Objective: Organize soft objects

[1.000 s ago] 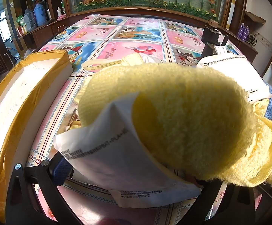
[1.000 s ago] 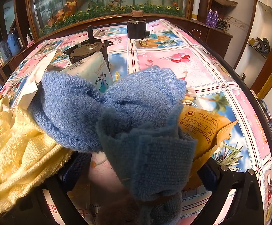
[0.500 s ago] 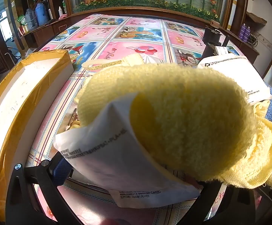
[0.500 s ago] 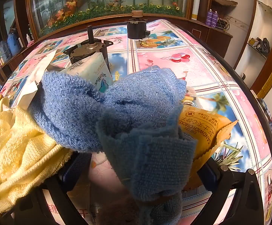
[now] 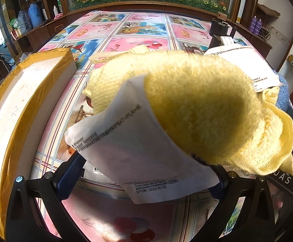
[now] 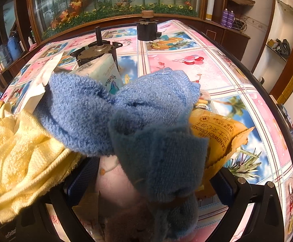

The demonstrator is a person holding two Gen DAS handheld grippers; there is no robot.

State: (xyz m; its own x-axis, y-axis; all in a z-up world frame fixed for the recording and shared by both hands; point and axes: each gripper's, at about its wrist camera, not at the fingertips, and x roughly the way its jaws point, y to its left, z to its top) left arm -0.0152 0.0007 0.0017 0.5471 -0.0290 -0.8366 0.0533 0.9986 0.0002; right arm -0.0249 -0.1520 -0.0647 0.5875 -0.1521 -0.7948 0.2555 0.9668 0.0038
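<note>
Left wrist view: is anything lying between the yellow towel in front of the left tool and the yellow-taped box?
Nothing visible does. The yellow towel, with a white printed packet against it, fills the space ahead of the left tool. Only bare tablecloth separates it from the yellow-taped box at the left.

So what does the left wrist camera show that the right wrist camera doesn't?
Only the left wrist view shows the box with yellow tape along the table's left side and the white printed pouch under the towel. Only the right wrist view shows the orange sandwich cracker packet and the tissue pack. Both show the yellow towel, the blue towel and the cartoon tablecloth.
</note>
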